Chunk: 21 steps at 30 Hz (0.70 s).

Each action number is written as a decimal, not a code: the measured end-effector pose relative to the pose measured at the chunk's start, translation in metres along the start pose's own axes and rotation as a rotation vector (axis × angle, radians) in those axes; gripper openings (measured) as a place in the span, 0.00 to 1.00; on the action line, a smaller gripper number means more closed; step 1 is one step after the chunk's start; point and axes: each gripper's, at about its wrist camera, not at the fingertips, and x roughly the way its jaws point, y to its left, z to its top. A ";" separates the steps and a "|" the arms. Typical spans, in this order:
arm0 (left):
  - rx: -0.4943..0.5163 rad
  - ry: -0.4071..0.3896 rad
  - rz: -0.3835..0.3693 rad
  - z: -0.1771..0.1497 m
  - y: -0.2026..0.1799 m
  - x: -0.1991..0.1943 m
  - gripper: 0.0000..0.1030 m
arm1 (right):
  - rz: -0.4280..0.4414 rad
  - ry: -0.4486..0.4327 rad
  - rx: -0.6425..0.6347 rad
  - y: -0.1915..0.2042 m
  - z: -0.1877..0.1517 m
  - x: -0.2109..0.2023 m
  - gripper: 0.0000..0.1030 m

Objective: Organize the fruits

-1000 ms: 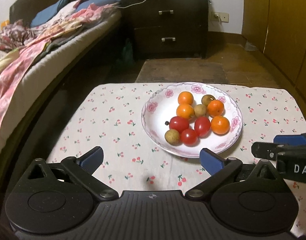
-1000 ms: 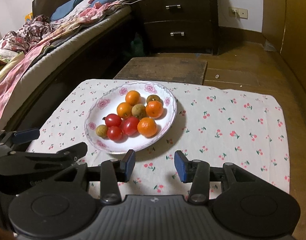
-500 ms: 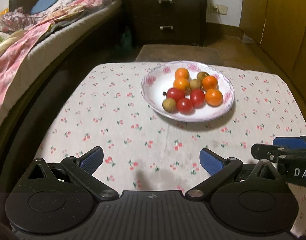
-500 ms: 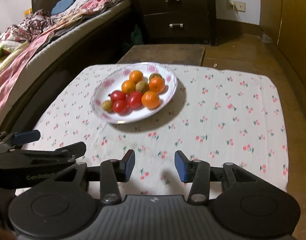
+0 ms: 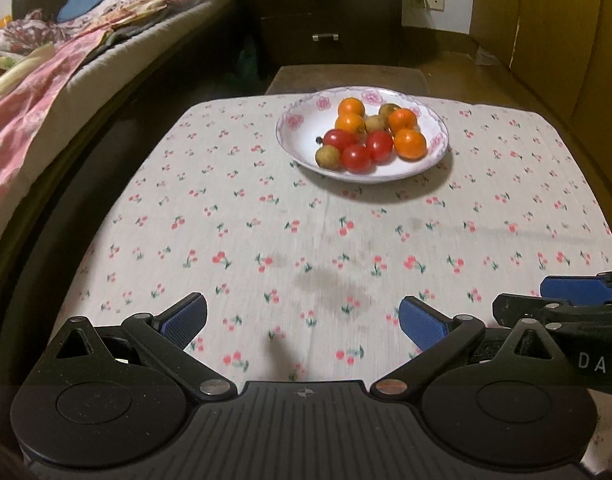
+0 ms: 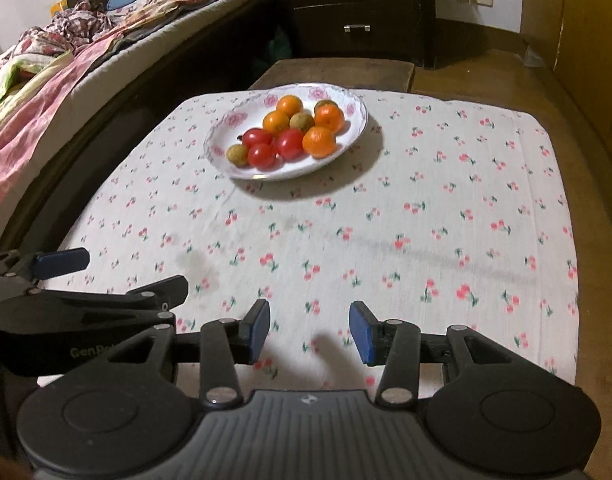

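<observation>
From my seat, both claws hang low over the near edge of the worktop (image 5: 265, 208), which is covered in a cherry-print cloth. The plate (image 5: 301, 136) sits at the far end, well apart from either claw, and all the fruit I can see lies in it: four oranges (image 5: 410, 144), three tomatoes (image 5: 356, 157) and three small brown fruits (image 5: 328, 157), bunched together and touching. None lies on the cloth.

The left claw (image 5: 301, 318) has its jaws spread wide with nothing between them. The right claw (image 6: 310, 330) is also apart and empty, though by a narrower gap.

The relation that matters is that the plate is straight ahead and far. From the left claw it lies ahead and slightly right; from the right claw, ahead and to the left. I judge neither claw clearly nearer. The fruits are round, so no long axis constrains the approach, but they are packed tight, and the tomatoes and one brown fruit face me on the near side.

This would fit fruit gathered into the plate as well as a mixed pile waiting to be sorted, so I won't call a move.

Writing: "DAS" shows on the right claw's body in the left view, "GenRo", cut off, on the left claw's body in the right view.
</observation>
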 end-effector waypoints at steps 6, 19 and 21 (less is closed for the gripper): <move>-0.010 0.010 -0.012 -0.015 0.000 -0.012 1.00 | -0.001 0.005 0.007 0.003 -0.016 -0.012 0.52; 0.002 0.040 -0.024 -0.041 -0.005 -0.027 1.00 | -0.011 0.027 0.010 0.007 -0.046 -0.029 0.52; -0.003 0.046 -0.031 -0.042 -0.004 -0.028 1.00 | -0.011 0.028 0.010 0.008 -0.047 -0.031 0.52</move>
